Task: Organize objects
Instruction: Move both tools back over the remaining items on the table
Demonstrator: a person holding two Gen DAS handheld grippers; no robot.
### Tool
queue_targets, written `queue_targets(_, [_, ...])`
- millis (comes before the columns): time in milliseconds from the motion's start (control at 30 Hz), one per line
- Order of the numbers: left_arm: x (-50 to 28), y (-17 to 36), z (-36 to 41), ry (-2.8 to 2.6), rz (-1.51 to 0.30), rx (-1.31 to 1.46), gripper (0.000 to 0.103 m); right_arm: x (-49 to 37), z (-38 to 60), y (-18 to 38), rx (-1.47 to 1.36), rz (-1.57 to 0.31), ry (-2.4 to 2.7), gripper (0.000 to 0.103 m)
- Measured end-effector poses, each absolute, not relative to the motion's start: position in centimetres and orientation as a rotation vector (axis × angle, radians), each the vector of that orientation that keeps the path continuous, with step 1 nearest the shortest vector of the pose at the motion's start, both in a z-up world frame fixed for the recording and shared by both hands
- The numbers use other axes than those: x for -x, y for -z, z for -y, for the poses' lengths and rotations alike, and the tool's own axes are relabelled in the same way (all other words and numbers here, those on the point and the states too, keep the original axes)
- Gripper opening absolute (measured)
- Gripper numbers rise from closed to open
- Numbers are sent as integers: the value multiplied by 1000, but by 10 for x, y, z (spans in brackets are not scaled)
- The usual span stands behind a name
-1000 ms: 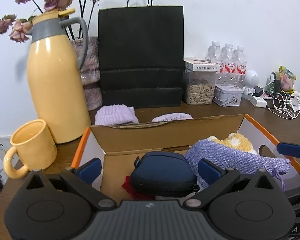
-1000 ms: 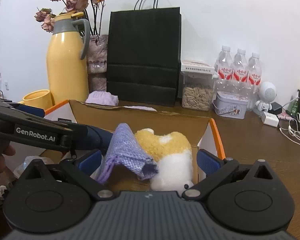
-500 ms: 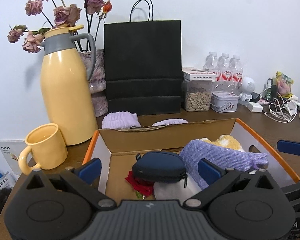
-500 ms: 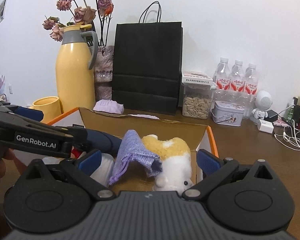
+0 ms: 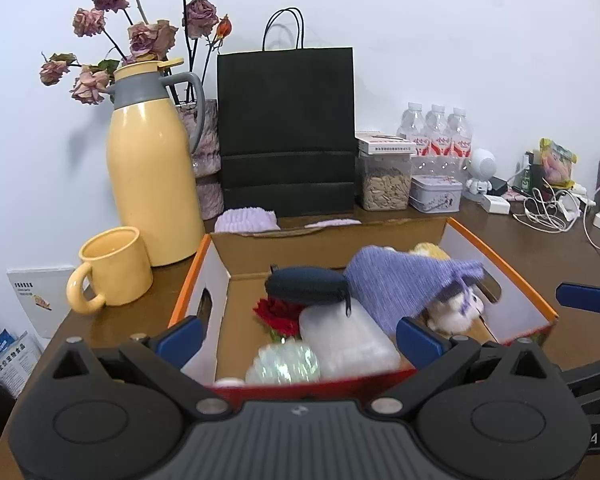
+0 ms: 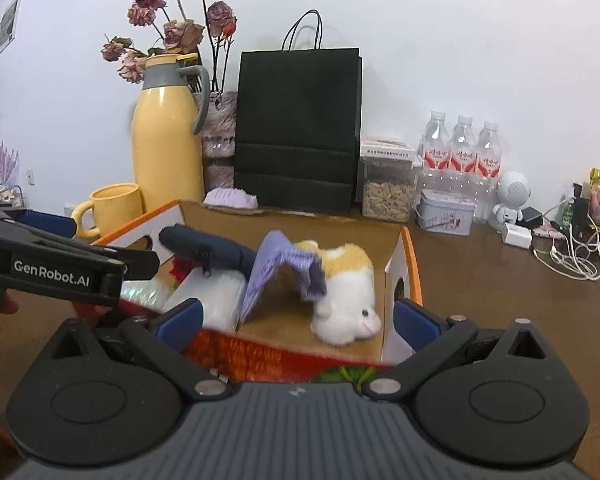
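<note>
Both grippers higher above cardboard box

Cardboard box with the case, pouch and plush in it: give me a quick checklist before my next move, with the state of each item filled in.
1. Left gripper open and holding nothing: ok.
2. Right gripper open and holding nothing: ok.
3. Navy case, purple knit pouch and plush toy inside the cardboard box: ok.
4. Yellow mug and yellow thermos outside the box on the table, upright: ok.
5. Lavender knit pieces behind the box, not packed: not ok, if they belong inside.
6. Free floor space in the box: cannot tell.
</note>
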State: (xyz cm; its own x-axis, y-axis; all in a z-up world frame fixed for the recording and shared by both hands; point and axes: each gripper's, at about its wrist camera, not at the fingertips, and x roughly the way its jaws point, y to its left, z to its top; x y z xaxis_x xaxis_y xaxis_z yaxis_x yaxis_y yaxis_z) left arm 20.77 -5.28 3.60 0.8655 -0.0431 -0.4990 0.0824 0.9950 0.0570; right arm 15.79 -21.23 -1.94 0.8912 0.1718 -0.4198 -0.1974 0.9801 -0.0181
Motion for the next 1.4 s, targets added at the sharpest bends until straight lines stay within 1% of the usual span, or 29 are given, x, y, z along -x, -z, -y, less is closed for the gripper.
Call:
queue_targets(333, [-168,-22,51,58,-553,-75,103,-119,216,34,90,-489,-200,103])
queue_targets(600, [-144,-4,31,23,-598,-61,103,-96,222,54,111,-552,-201,103])
queue_targets(967, [-116,21,1,-5,-671,-48,103,-80,233,71,117,-619,-175,103])
queue_targets(1400, [-84,37,-8,32,-726,-2,103,-74,235,80,84,-641,-181,103])
